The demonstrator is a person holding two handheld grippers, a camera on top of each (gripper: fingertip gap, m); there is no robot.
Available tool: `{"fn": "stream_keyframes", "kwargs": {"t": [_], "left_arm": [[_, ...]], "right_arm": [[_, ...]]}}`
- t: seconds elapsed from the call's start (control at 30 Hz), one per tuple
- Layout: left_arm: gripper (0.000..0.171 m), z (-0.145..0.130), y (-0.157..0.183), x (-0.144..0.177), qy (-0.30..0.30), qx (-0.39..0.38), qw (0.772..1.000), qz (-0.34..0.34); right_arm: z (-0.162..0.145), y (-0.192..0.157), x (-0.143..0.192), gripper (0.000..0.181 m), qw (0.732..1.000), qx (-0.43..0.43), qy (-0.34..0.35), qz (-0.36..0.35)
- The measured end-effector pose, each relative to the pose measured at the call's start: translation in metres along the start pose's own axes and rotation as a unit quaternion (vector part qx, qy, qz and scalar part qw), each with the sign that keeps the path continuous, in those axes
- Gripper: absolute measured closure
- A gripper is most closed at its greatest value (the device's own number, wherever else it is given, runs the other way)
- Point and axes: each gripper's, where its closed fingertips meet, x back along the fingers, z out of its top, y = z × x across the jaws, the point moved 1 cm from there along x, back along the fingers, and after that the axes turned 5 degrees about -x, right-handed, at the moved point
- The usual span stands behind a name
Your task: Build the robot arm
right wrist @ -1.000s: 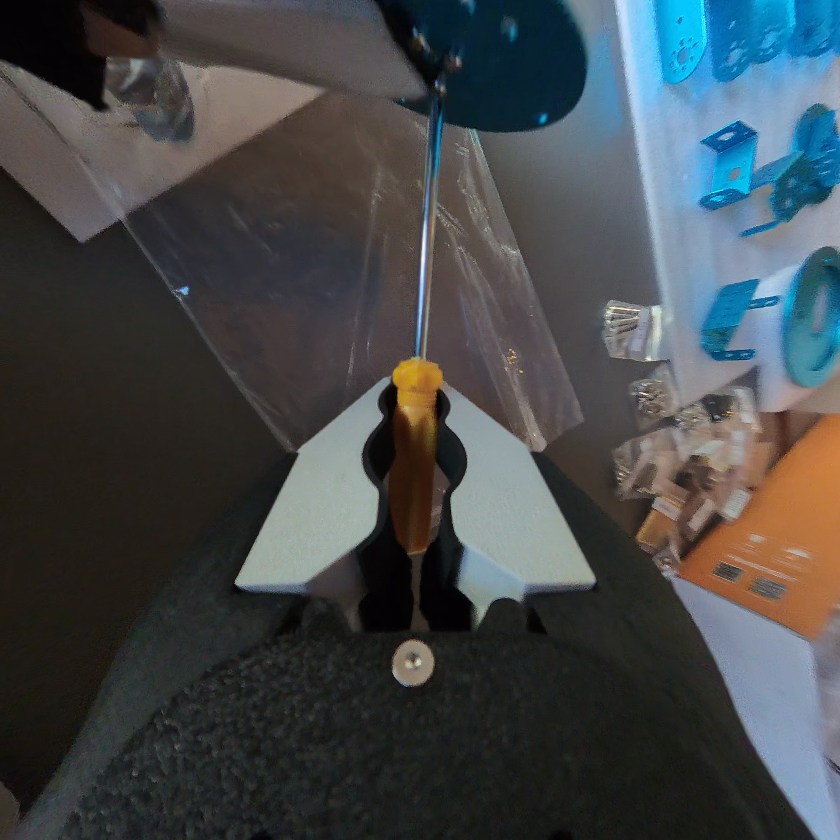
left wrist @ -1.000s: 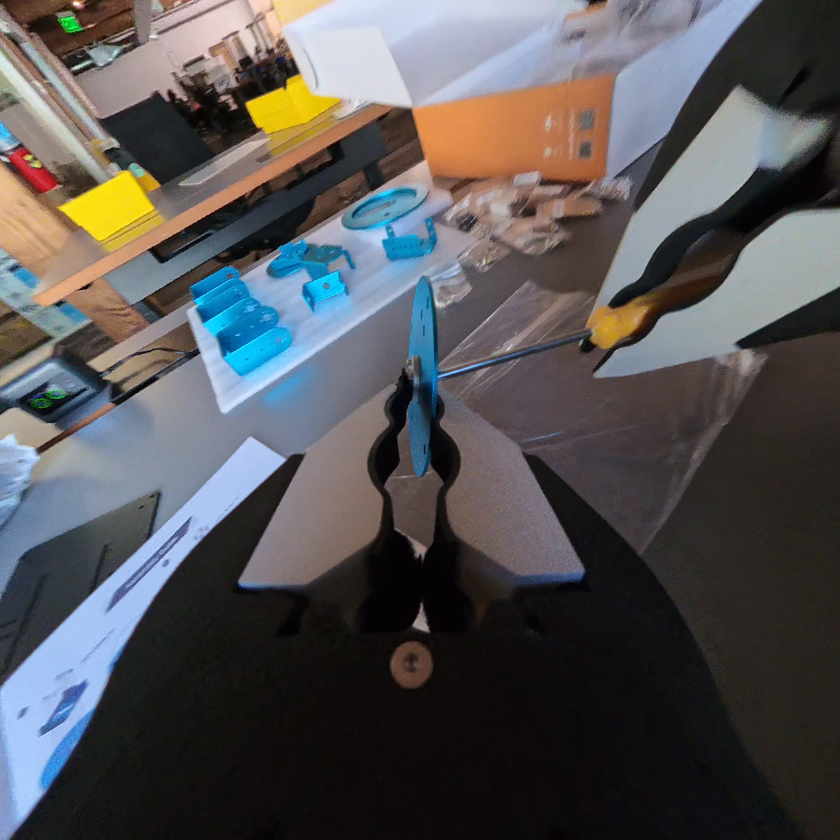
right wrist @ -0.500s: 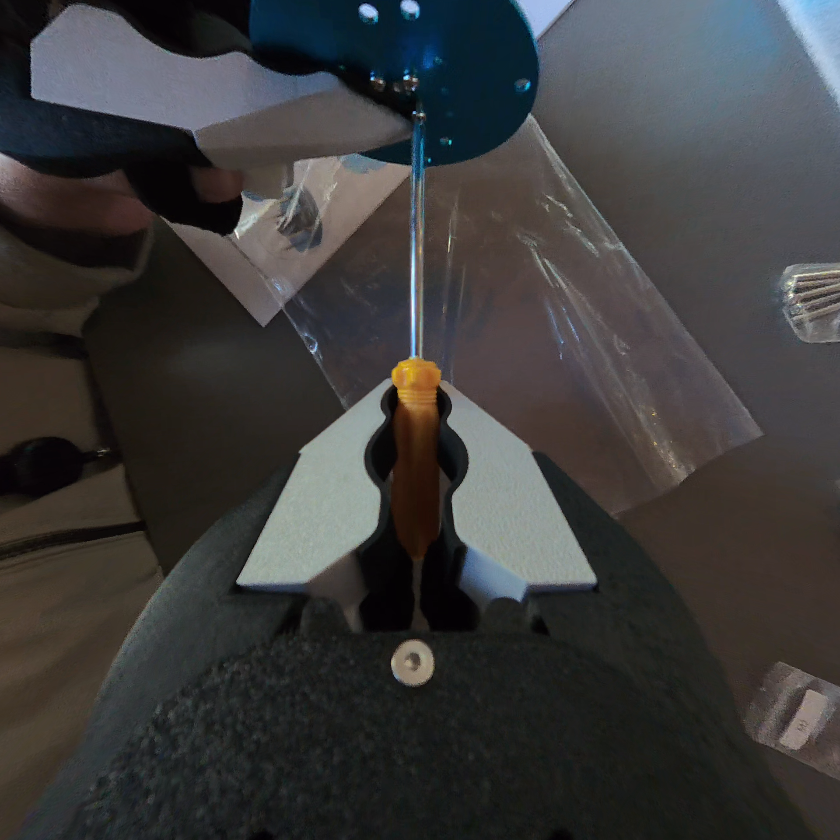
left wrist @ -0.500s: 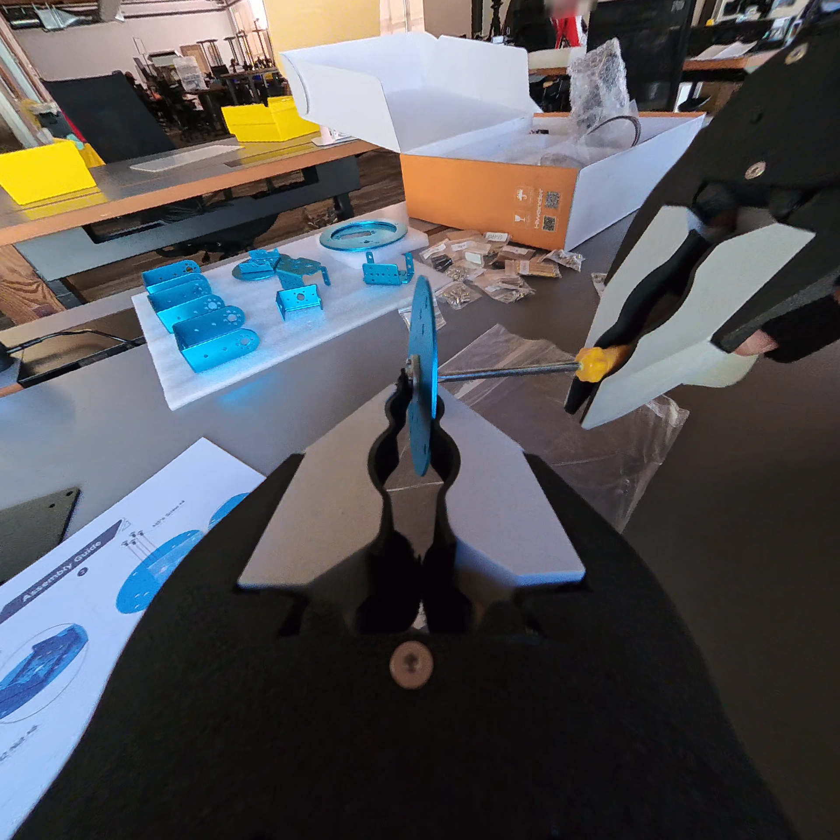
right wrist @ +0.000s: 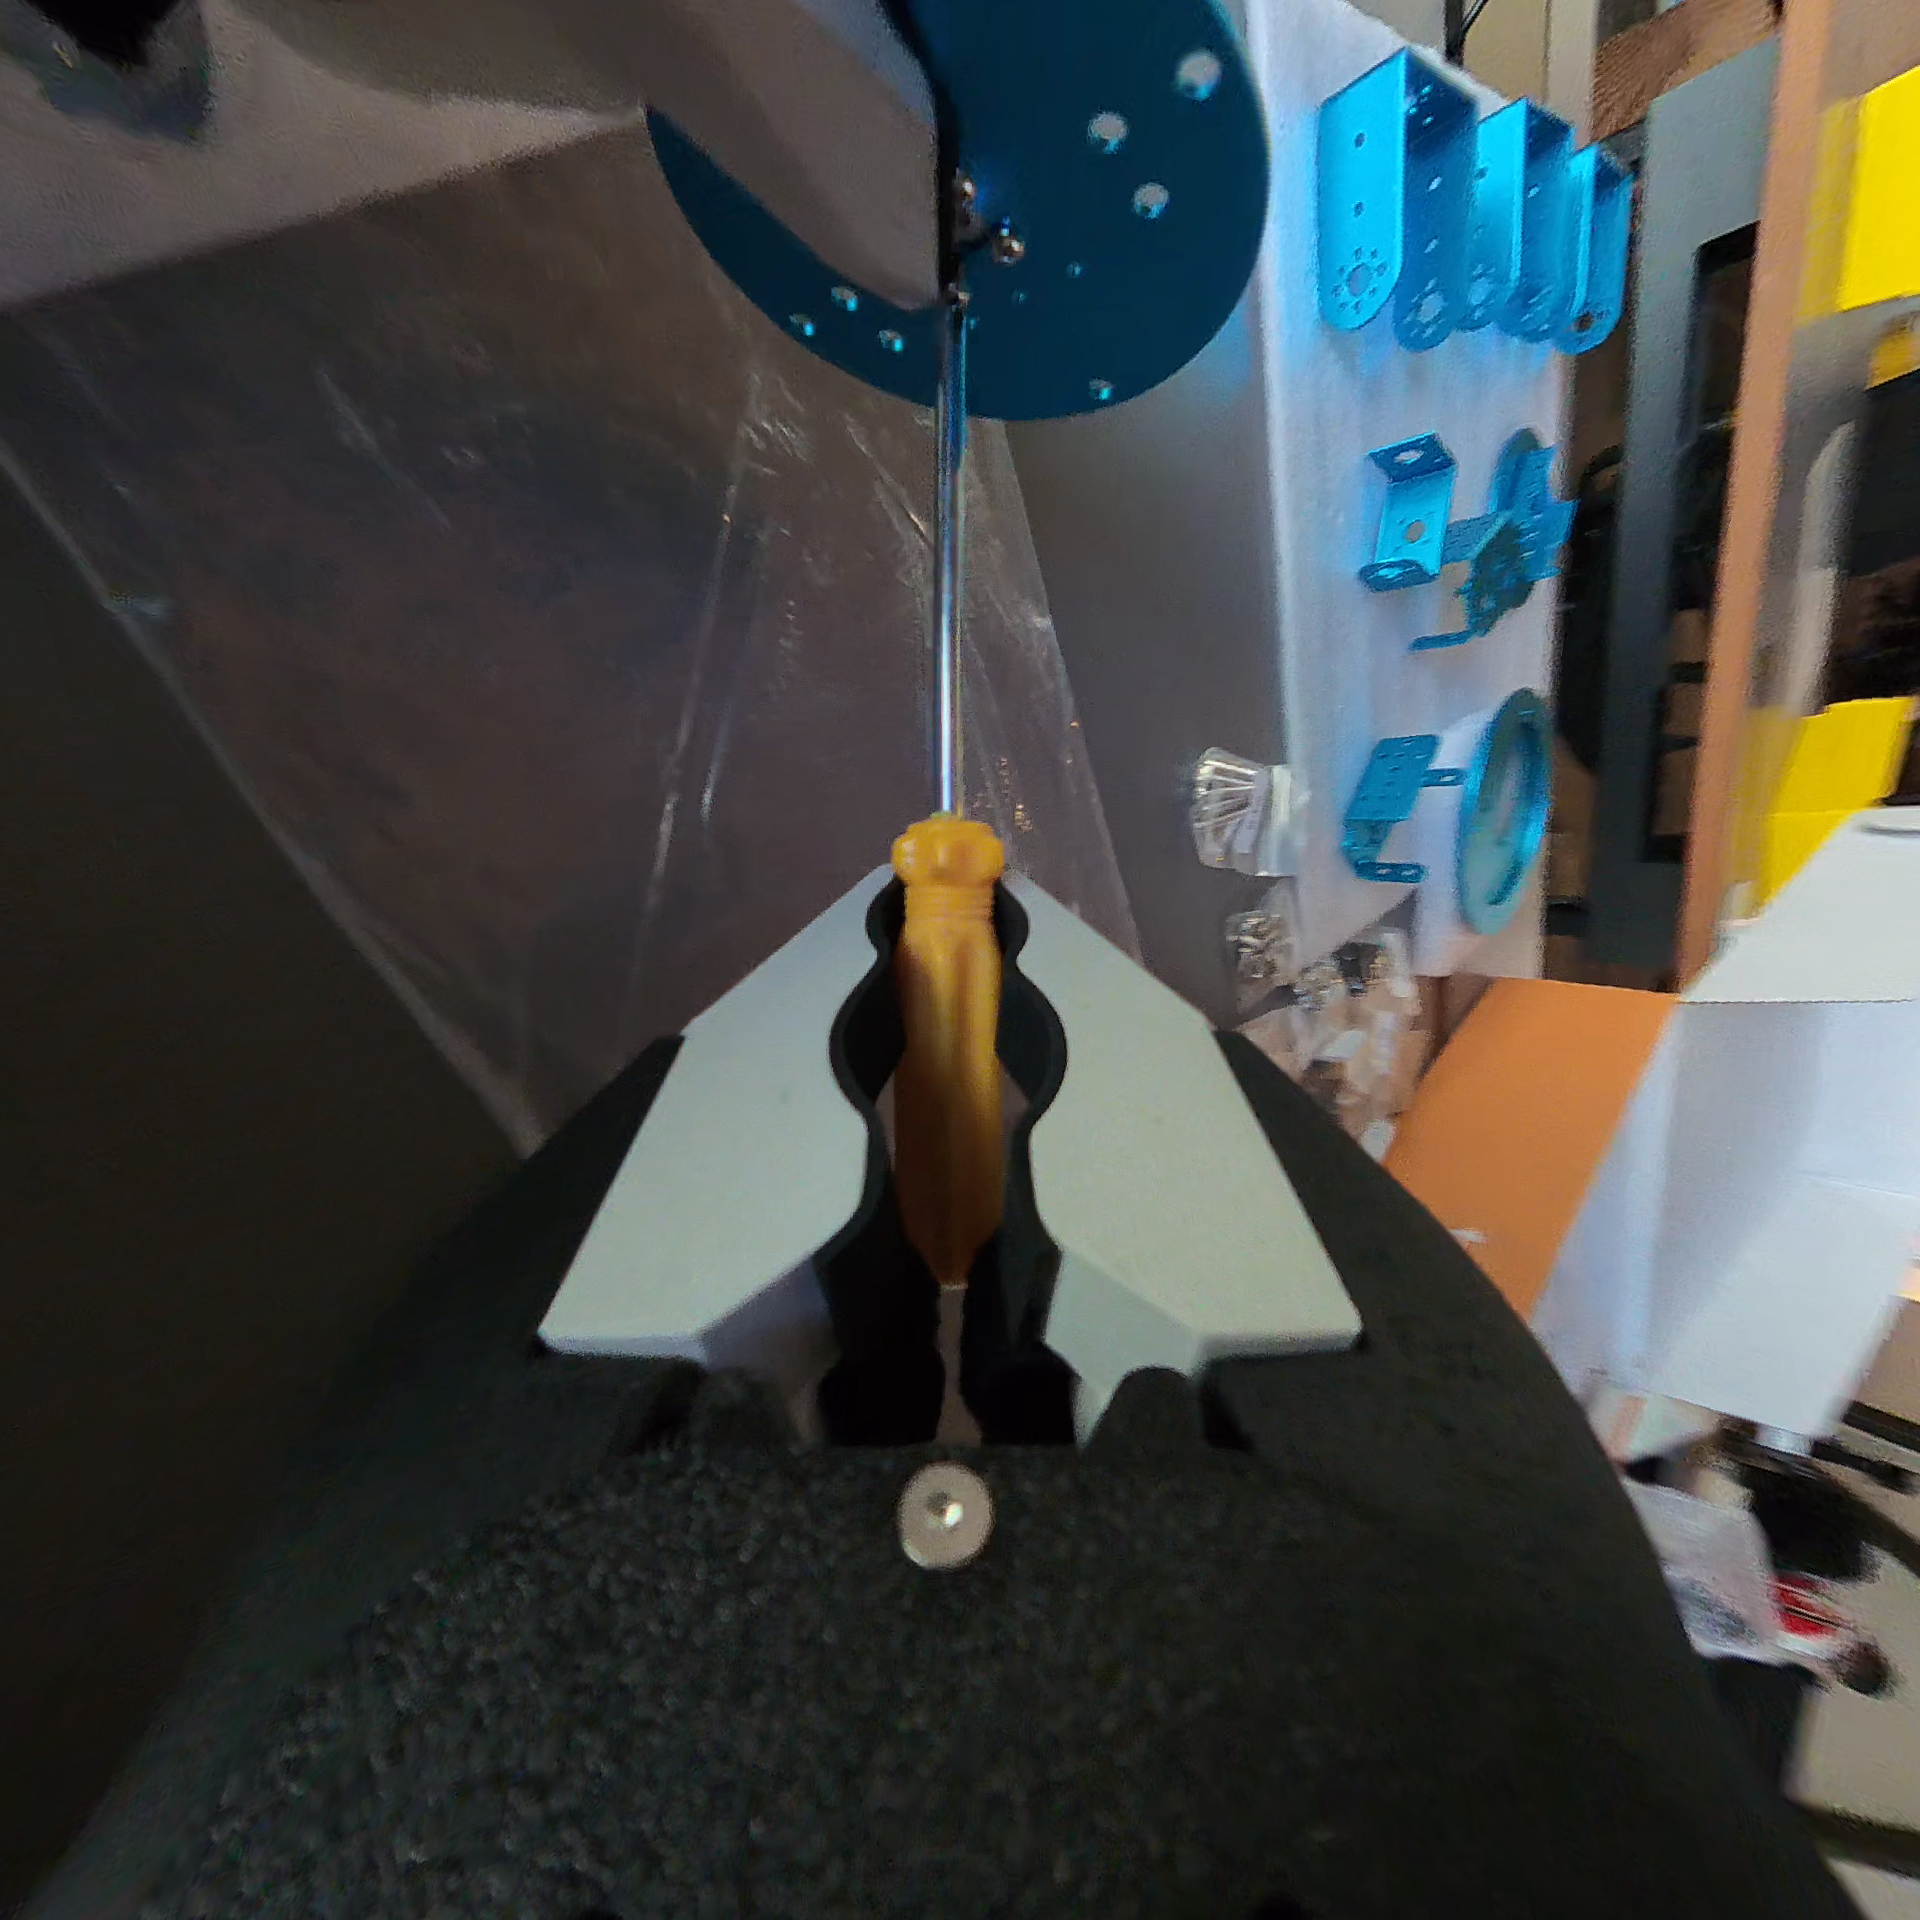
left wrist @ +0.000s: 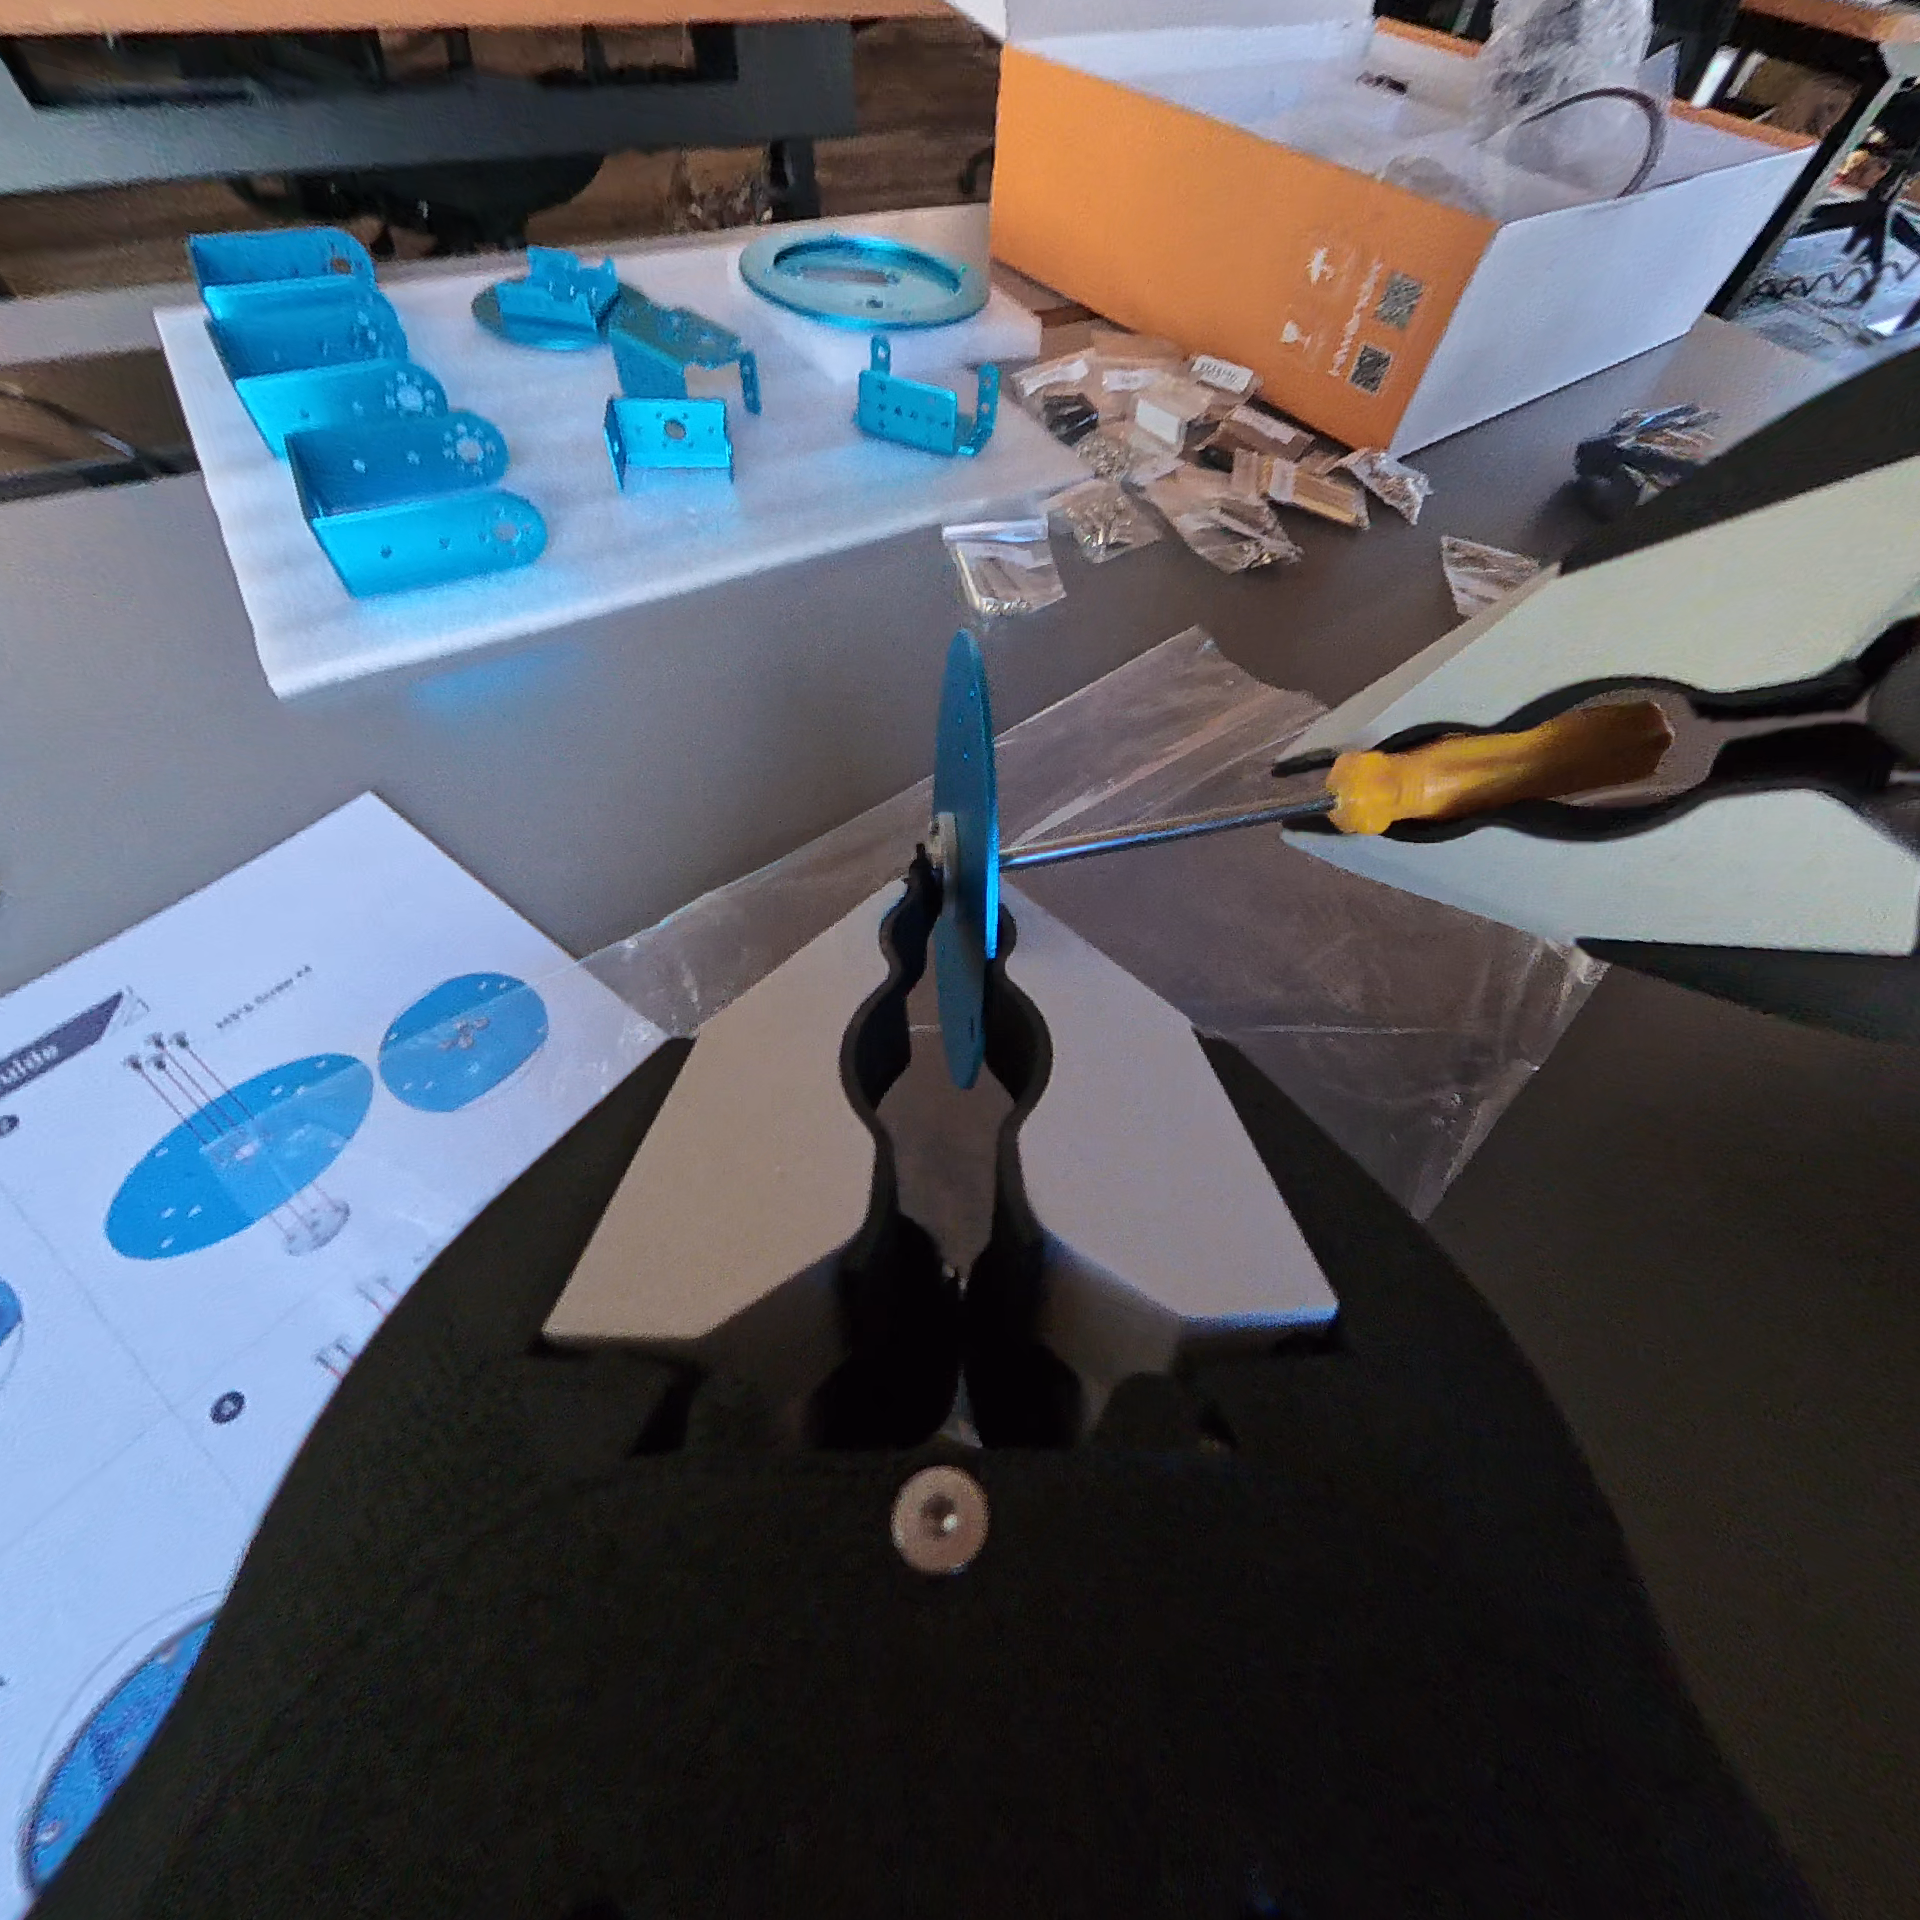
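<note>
- Left gripper (left wrist: 961, 935): fingers closed on a blue disc (left wrist: 964, 862), which stands on edge between the tips. A small silver fitting sits on the disc's left face at the centre.
- Right gripper (right wrist: 948, 904): fingers clamped on the yellow handle of a screwdriver (right wrist: 948, 1049). The handle lies along the finger gap, its collar just past the tips.
- In the right wrist view the shaft runs toward 12 o'clock and its tip meets the disc (right wrist: 1049, 239) by a cluster of small screws near the disc's centre.
- In the left wrist view the right gripper (left wrist: 1340, 800) enters from 3 o'clock; the screwdriver (left wrist: 1475, 774) reaches toward 9 o'clock and touches the disc's right face.
- Under both tools a clear plastic bag (left wrist: 1299, 966) lies flat on the grey table (left wrist: 644, 748).
- At 8 o'clock of the left gripper lies a printed sheet (left wrist: 208, 1143) with blue diagrams, its corner touching the bag.
- At 11 o'clock lies a white foam pad (left wrist: 540, 603) bearing blue brackets (left wrist: 384, 457) and, at its far end, a blue ring (left wrist: 862, 283).
- At 1 o'clock small hardware packets (left wrist: 1174, 478) lie scattered between the pad and an open orange-and-white box (left wrist: 1226, 249).
- In the right wrist view the pad (right wrist: 1340, 520) with its brackets (right wrist: 1465, 249) lies at 1 to 2 o'clock, the packets (right wrist: 1309, 987) and the box (right wrist: 1517, 1122) at 3 o'clock.
</note>
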Motion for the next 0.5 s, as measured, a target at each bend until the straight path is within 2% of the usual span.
{"fn": "stream_keyframes", "kwargs": {"t": [0.13, 0.2, 0.33, 0.43, 0.5], "left_arm": [[0.164, -0.009, -0.001, -0.007, -0.033, 0.033, 0.999, -0.001], [0.165, -0.01, 0.0, -0.008, -0.041, 0.042, 0.998, -0.005], [0.164, -0.011, 0.005, -0.011, -0.049, 0.043, 0.998, -0.014], [0.164, -0.007, 0.007, -0.011, -0.039, 0.03, 0.999, -0.017], [0.164, -0.005, 0.009, -0.01, -0.033, 0.034, 0.999, -0.024]], "right_arm": [[-0.001, 0.009, -0.007, 0.17, 0.991, 0.096, -0.006, -0.089], [-0.004, 0.008, -0.01, 0.17, 0.987, 0.122, -0.012, -0.107], [-0.008, 0.006, -0.008, 0.17, 0.992, 0.095, -0.015, -0.086], [-0.011, 0.0, -0.006, 0.17, 1.0, 0.017, -0.012, -0.017], [-0.013, 0.0, -0.004, 0.17, 1.0, -0.003, -0.01, 0.001]]}}
